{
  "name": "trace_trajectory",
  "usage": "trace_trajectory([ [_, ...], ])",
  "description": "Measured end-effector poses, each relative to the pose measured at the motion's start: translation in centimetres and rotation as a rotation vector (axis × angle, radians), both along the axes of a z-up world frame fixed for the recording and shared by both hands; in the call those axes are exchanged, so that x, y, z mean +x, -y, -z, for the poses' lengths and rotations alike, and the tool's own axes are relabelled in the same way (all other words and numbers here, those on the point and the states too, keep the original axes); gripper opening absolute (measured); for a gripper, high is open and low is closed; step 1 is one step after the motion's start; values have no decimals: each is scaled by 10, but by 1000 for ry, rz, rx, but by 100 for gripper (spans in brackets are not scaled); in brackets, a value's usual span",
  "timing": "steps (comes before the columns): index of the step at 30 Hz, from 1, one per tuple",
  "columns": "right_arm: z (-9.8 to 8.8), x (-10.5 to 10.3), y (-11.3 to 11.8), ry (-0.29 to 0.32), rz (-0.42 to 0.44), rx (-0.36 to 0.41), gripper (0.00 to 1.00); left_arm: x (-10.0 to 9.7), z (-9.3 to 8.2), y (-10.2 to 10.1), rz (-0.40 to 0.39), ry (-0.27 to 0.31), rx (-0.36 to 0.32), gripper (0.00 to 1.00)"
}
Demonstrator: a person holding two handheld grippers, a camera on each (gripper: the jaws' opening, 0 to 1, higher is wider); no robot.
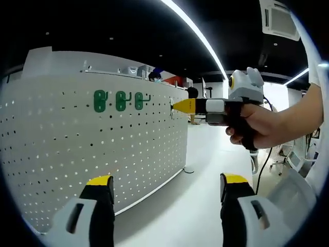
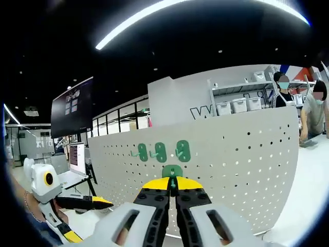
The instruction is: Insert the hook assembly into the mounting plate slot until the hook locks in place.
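Right gripper (image 2: 172,186) is clenching a green hook (image 2: 172,171), nosing it toward the pegboard (image 2: 247,164) for insertion; left gripper (image 1: 167,185) is idling, released.

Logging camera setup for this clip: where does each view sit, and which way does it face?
Left gripper view: rides the left gripper, jaws apart, looking along the white pegboard with three green hooks; the right gripper, held in a hand, reaches the board.
Right gripper view: rides the right gripper, facing the pegboard head-on, jaws shut on a green hook; left gripper at lower left.
Shared: pegboard, the three hooks, both grippers.
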State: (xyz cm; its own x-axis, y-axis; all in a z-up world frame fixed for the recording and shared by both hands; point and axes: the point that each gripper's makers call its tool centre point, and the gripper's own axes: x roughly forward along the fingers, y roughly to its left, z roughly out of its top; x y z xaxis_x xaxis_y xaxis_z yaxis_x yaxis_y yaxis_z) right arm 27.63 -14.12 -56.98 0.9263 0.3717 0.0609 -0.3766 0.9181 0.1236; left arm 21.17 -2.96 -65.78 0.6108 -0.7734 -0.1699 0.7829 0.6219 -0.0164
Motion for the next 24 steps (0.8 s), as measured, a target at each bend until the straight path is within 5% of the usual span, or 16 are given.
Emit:
trace_trajectory([
  [24, -20, 48, 35, 72, 124, -23, 0, -1, 4, -21, -67, -11, -4, 87],
])
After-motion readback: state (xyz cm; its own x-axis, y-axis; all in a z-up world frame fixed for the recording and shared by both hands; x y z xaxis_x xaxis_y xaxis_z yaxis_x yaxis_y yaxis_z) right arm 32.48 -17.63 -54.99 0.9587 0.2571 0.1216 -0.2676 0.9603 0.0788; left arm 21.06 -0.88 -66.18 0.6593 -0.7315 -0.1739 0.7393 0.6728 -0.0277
